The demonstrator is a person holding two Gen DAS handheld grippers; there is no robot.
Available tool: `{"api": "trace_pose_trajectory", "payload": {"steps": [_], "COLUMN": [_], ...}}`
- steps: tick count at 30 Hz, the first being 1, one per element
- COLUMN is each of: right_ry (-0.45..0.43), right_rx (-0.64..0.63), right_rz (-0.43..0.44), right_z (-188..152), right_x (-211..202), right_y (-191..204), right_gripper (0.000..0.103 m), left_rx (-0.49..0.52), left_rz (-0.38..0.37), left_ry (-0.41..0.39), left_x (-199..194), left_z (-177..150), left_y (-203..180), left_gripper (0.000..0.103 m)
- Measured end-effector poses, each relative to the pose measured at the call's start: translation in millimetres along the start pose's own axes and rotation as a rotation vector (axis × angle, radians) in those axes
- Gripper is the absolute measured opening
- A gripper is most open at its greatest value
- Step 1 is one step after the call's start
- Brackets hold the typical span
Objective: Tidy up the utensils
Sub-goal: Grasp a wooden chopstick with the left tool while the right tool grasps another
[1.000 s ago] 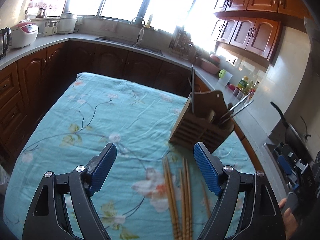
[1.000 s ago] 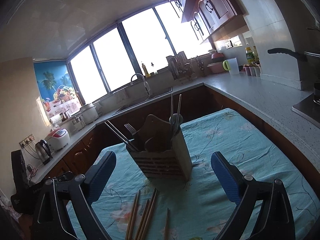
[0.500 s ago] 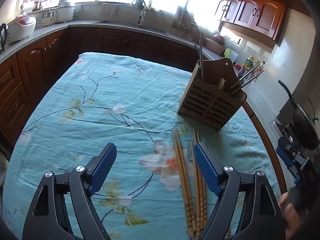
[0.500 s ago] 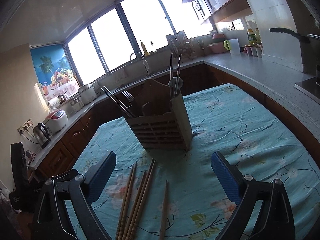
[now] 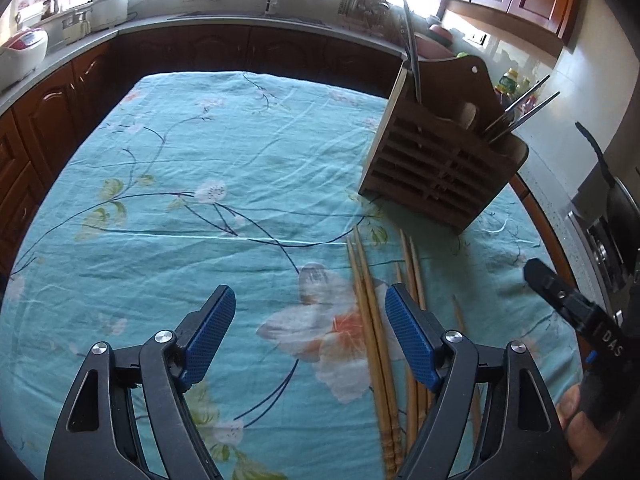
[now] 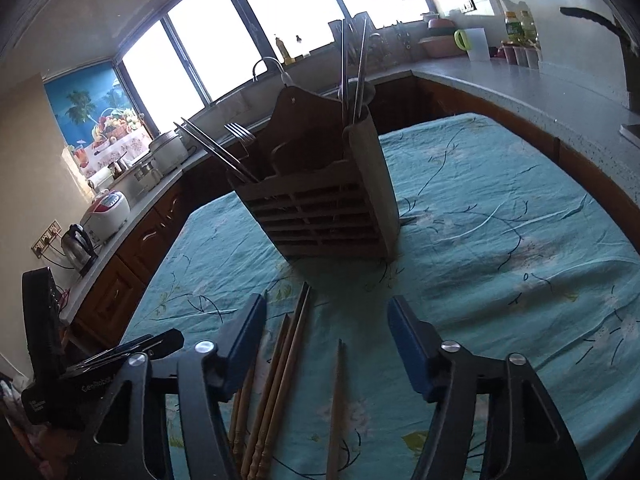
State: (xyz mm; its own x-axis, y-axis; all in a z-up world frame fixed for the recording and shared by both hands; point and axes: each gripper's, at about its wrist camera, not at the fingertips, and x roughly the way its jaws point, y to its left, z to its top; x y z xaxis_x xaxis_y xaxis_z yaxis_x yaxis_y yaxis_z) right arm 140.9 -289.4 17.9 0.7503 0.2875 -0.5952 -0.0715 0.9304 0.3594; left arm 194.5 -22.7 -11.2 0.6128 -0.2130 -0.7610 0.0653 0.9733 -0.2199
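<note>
Several wooden chopsticks [image 5: 374, 332] lie side by side on the teal floral tablecloth [image 5: 200, 184], pointing at a slatted wooden utensil holder [image 5: 440, 176] that holds metal chopsticks and a fork. My left gripper [image 5: 310, 320] is open and empty, low over the cloth; two chopsticks lie just inside its right finger. My right gripper [image 6: 326, 336] is open and empty above the chopsticks [image 6: 286, 364], with several of them between its fingers. The holder [image 6: 320, 200] stands just beyond.
Brown kitchen cabinets and a grey counter [image 5: 240, 28] wrap around the table, with a sink, a rice cooker [image 6: 108, 210] and a kettle [image 6: 78, 242]. A stove with a black pan [image 5: 616, 208] is on the right. The other gripper's body [image 5: 572, 312] shows at the right edge.
Both grippers have lowered and tilted down toward the chopsticks on the cloth. The holder now looks larger and nearer. Both stay open, the right one a little narrower.
</note>
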Motion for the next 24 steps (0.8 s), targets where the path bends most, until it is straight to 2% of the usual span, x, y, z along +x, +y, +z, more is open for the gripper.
{"api": "trace_pose_trajectory", "payload": {"steps": [2, 5, 10, 12, 18, 24], "right_ry": [0.035, 0.095, 0.170, 0.192, 0.254, 0.279], "right_rx": [0.010, 0.015, 0.006, -0.008, -0.060, -0.183], "right_rz": [0.008, 0.029, 0.046, 0.044, 0.029, -0.045], "right_z": [0.2, 0.0, 2.6, 3.1, 1.9, -4.0], "right_x": [12.6, 34.3, 64.1, 75.9, 99.4, 98.5], "right_y": [-0.7, 0.9, 8.0, 11.4, 20.7, 29.1], "right_gripper": [0.043, 0.029, 0.024, 0.023, 0.019, 0.009], "left_rx": [0.007, 0.011, 0.031, 0.041, 0.074, 0.234], "left_rz": [0.000, -0.009, 0.002, 0.009, 0.021, 0.102], "left_ry": [0.015, 0.038, 0.068, 0.085, 0.126, 0.103], "left_x": [11.0, 25.3, 47.4, 56.5, 77.9, 75.3], "left_z": [5.6, 14.7, 26.5, 28.4, 24.3, 8.1], "left_y": [-3.2, -7.9, -15.7, -18.7, -24.0, -38.6], "left_gripper": [0.074, 0.068, 0.064, 0.059, 0.051, 0.049]}}
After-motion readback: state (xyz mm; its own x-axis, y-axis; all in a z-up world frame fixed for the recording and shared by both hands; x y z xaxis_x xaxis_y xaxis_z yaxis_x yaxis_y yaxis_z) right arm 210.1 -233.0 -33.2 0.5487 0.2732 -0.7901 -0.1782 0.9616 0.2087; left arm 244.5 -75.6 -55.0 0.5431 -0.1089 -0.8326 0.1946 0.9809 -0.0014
